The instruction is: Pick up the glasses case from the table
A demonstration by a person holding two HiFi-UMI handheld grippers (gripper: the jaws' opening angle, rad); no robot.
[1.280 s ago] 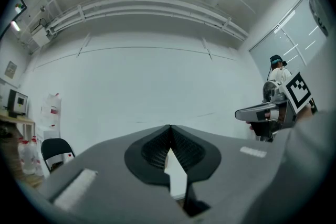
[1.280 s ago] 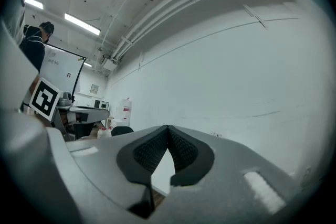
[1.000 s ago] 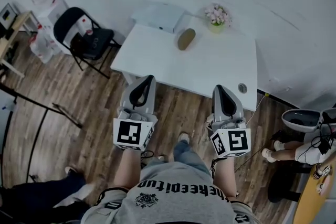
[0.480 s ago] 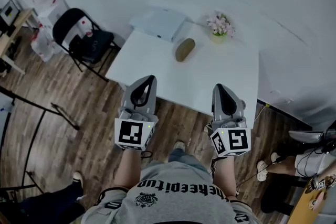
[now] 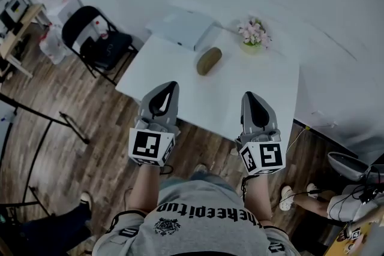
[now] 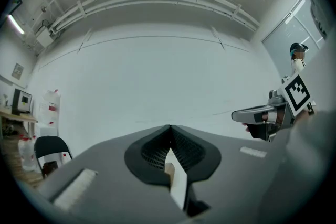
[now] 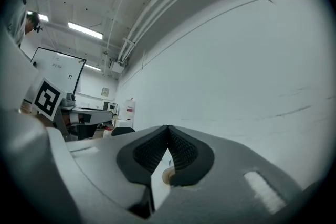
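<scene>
An olive-brown oval glasses case (image 5: 208,60) lies on the white table (image 5: 252,90), toward its far side. My left gripper (image 5: 170,86) hovers over the table's near left edge, jaws shut and empty. My right gripper (image 5: 249,96) hangs over the near right part of the table, also shut with nothing held. Both point toward the wall, short of the case. In the left gripper view the jaw tips (image 6: 170,127) meet against the white wall, and the right gripper (image 6: 262,115) shows at the right. The right gripper view shows its tips (image 7: 167,127) closed too.
A white box (image 5: 182,27) rests at the table's far left corner and a small pot of pink flowers (image 5: 254,34) at the far middle. A black folding chair (image 5: 96,42) stands left of the table. A person's feet and a stool (image 5: 348,165) are at the right.
The table and case have slid lower and nearer in the head view. Both grippers now reach over the table's near edge, where before they were over the floor.
</scene>
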